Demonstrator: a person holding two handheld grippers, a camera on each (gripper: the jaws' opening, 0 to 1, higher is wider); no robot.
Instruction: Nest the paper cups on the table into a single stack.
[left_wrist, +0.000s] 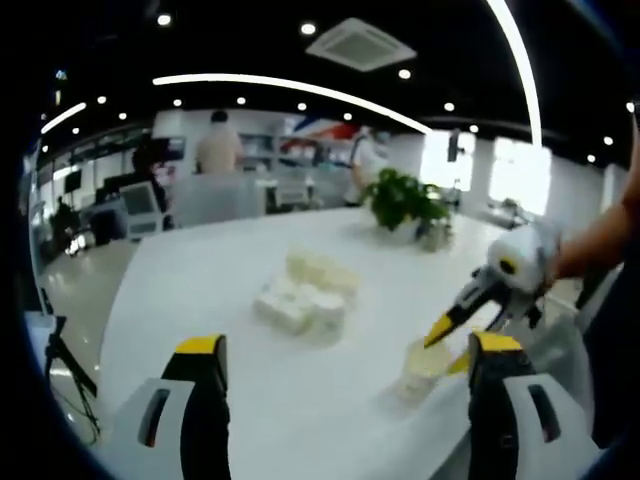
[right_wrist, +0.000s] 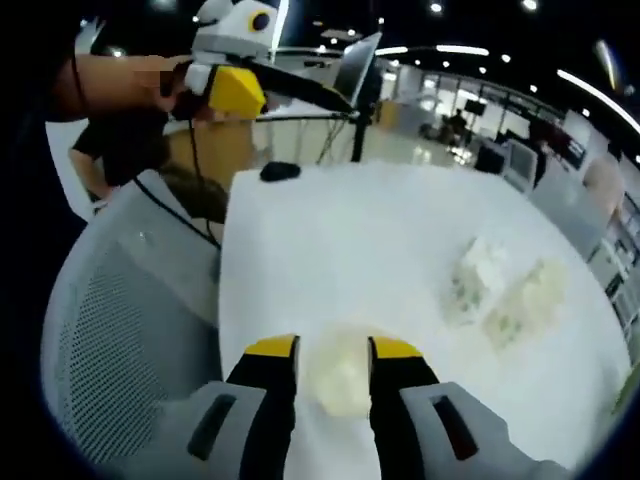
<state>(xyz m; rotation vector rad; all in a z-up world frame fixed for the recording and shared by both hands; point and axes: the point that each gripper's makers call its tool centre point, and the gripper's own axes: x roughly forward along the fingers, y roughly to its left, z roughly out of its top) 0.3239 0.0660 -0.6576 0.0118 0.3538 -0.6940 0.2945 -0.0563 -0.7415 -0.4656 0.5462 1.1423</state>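
In the right gripper view, a pale paper cup (right_wrist: 340, 375) is seen standing on the white counter (right_wrist: 380, 240) between the yellow tips of the right claw (right_wrist: 333, 350); whether the jaws are pressed onto it cannot be told. In the left gripper view, the same cup (left_wrist: 425, 365) is seen near the counter's edge (left_wrist: 200, 300) with the right claw (left_wrist: 448, 345) reached down to it. The left claw (left_wrist: 345, 345) is held wide open with nothing between its jaws. A cluster of further paper cups (left_wrist: 305, 292) is set on the middle of the counter, and beyond it a potted plant (left_wrist: 405, 200) is seen. A grey mesh chair (right_wrist: 130, 300) is placed beside the counter.
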